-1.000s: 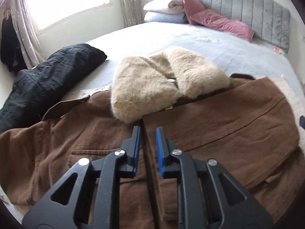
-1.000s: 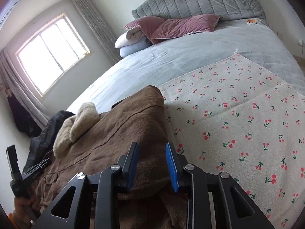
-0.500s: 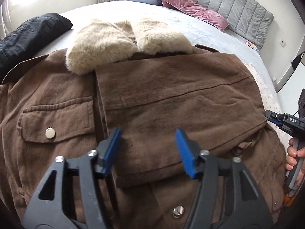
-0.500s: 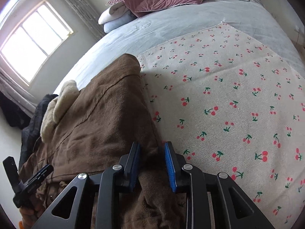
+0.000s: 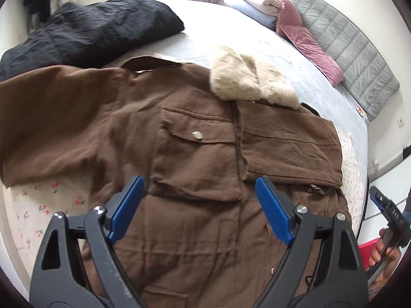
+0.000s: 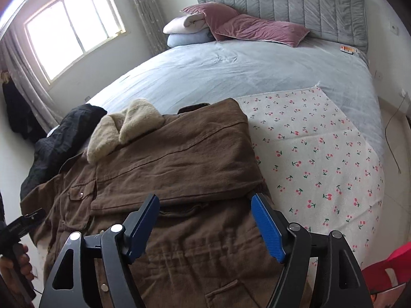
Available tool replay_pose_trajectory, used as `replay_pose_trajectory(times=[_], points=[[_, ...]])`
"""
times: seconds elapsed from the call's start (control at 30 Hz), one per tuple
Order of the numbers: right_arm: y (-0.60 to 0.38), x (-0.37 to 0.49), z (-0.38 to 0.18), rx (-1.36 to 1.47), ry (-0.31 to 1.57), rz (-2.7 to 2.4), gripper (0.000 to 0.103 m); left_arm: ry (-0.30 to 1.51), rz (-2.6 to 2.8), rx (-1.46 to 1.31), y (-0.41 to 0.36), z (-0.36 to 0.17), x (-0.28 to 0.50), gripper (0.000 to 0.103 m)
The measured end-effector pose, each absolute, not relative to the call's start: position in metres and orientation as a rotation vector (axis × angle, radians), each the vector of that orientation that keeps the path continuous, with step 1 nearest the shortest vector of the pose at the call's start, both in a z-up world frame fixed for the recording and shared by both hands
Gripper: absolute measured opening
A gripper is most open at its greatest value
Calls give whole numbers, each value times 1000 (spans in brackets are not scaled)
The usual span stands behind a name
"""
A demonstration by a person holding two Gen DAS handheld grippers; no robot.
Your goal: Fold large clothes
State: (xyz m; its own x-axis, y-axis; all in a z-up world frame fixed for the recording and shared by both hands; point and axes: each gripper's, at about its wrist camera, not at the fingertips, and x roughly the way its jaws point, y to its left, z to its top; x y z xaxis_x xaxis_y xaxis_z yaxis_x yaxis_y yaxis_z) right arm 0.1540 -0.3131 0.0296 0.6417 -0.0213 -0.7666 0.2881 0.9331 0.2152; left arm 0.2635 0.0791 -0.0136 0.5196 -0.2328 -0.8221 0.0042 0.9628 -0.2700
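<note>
Left wrist view: the left gripper is shown with its blue pads spread wide and nothing held between them, poised above the front of the brown coat. The coat is laid face up on the bed, partly on a cherry-print sheet, with its fur collar toward the headboard. One sleeve is seen already folded across the chest, its cuff edge lying just beside the buttoned placket. The other sleeve is seen spread out flat toward a black jacket, which lies at the edge of the bed and touches the coat's shoulder.

Right wrist view: the right gripper is likewise shown fully open and empty, held over the lower edge of the folded sleeve. The cherry-print sheet is exposed beside the coat on that side. Pillows are stacked against the headboard.

The step in hand is judged to be the interval between the two sleeve folds: one side is done, the other is not yet begun. For the next move, the outspread sleeve would need to be gripped near its cuff or shoulder and carried across the chest onto the first fold. The cloth appears thick and heavy, so a deep pinch is likely called for, lest the layer slip out.
</note>
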Motion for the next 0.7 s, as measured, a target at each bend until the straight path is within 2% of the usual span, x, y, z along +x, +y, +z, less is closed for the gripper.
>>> replay_pose_trajectory(times=[0.33,0.7], points=[[-266,149,29,302,841,-93,80,966,113,-504,241,-37,214,92],[-244,167,-2,261,915,-71,80,770,174,-1002,385,-125,195,92]])
